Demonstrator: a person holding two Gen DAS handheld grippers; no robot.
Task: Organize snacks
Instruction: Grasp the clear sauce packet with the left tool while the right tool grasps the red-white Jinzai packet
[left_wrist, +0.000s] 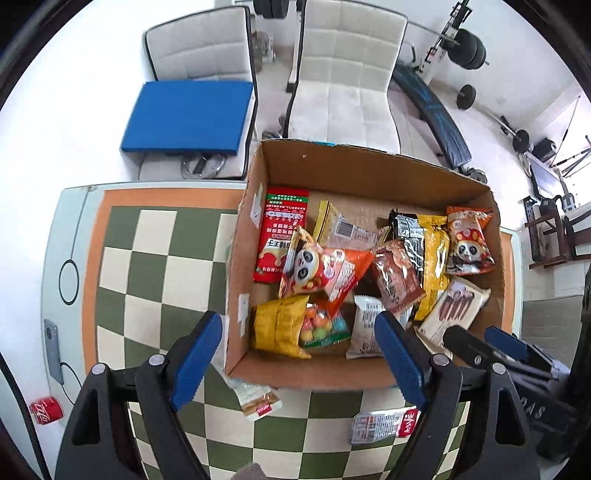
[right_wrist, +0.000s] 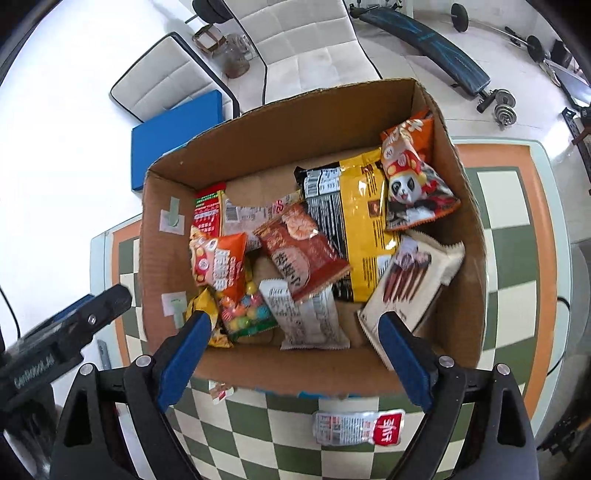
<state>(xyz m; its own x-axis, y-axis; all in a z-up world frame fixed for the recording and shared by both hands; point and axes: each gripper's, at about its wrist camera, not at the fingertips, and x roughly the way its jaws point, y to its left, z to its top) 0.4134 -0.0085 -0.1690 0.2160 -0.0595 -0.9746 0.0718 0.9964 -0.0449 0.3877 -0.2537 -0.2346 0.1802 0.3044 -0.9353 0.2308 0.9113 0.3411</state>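
Note:
An open cardboard box (left_wrist: 369, 166) (right_wrist: 280, 122) stands on the checkered table and holds several snack packets: a red pouch (left_wrist: 277, 236), orange panda bags (left_wrist: 325, 269) (right_wrist: 413, 177), a yellow-black bag (right_wrist: 354, 218), a brown packet (right_wrist: 303, 251), a candy bag (left_wrist: 321, 328) and a white chocolate-stick pack (right_wrist: 410, 280). Two packets lie on the table in front of the box: a silver-red one (left_wrist: 384, 422) (right_wrist: 358, 426) and a small one (left_wrist: 258, 400) (right_wrist: 220, 391). My left gripper (left_wrist: 299, 358) is open and empty above the box's near left corner. My right gripper (right_wrist: 295, 350) is open and empty over the box's near wall.
The green-and-cream checkered mat (left_wrist: 155, 266) covers a glass table. A red cola can (left_wrist: 46, 410) lies left on the floor side. Two white chairs (left_wrist: 343, 74), one with a blue cushion (left_wrist: 188, 114), stand behind the table. Gym equipment (left_wrist: 436, 110) is at the back right.

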